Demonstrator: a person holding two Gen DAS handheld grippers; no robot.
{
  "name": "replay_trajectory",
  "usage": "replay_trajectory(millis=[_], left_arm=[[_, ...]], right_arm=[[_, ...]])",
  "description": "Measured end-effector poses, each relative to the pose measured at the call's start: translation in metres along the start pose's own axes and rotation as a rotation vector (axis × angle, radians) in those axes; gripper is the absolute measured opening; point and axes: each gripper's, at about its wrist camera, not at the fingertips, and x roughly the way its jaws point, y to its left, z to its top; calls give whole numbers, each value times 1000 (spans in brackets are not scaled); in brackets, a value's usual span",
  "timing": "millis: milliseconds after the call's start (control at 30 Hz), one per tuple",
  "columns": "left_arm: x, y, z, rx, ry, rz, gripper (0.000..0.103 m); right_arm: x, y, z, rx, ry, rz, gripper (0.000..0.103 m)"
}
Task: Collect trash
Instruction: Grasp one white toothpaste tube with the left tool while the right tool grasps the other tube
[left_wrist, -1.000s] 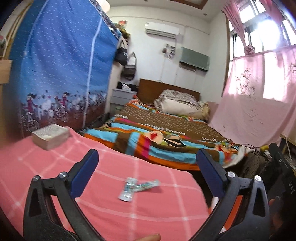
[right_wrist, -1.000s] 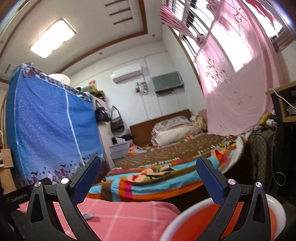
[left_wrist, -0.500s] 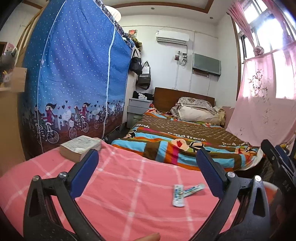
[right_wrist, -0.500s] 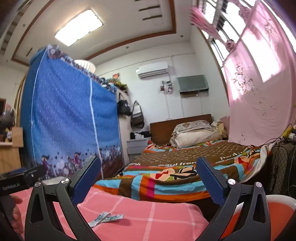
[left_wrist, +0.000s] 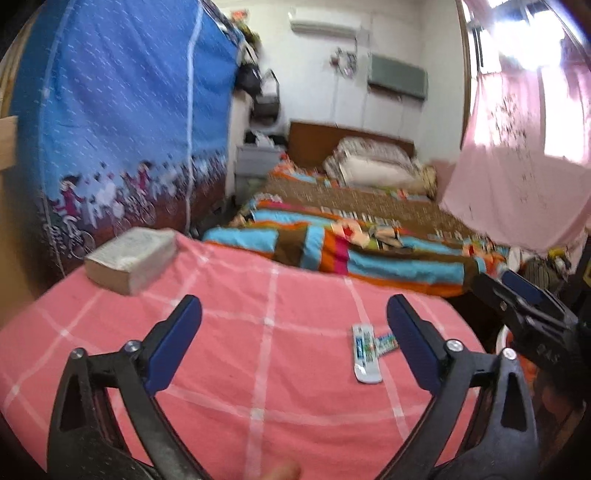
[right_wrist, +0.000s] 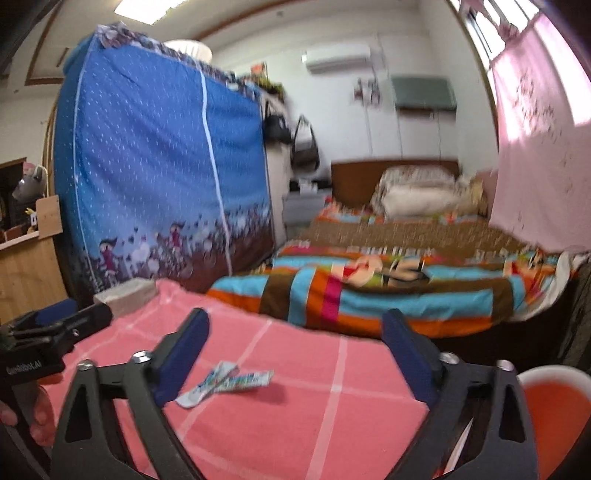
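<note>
Right of centre on the pink cloth (left_wrist: 258, 369), two wrappers (left_wrist: 365, 352) lie overlapped; your left gripper (left_wrist: 295, 347) and right gripper (right_wrist: 295, 354) both hover spread, holding nothing.

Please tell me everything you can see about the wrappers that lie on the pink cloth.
The wrappers are two flat, empty-looking packets, white with blue and green print, seemingly thin foil or plastic. They lie on the pink checked cloth, crossing or touching at one end; the longer one hides part of the shorter. Nothing grips them: both the left tool and the right tool are open, apart from them.
</note>
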Motion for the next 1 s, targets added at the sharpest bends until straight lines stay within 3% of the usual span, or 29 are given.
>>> replay_trajectory(millis=[133, 200, 367, 500, 633, 700, 900, 1000], left_arm=[[21, -11, -6, 44, 125, -66, 80], [34, -17, -10, 57, 202, -106, 64], [53, -27, -20, 63, 345, -191, 45], [58, -35, -26, 78, 400, -224, 43], [63, -42, -26, 109, 418, -205, 40], [62, -43, -26, 116, 419, -198, 27], [62, -38, -23, 103, 418, -188, 27], [60, -26, -21, 55, 412, -139, 27]], right_arm=[[20, -1, -8, 3, 120, 0, 72], [27, 0, -11, 8, 169, 11, 66], [36, 0, -16, 20, 237, 44, 39], [41, 0, -18, 23, 264, 62, 31], [47, 4, -20, 11, 292, 74, 31], [49, 4, -21, 10, 300, 75, 31], [56, 2, -25, 29, 338, 96, 31], [61, 5, -27, 28, 364, 111, 31]])
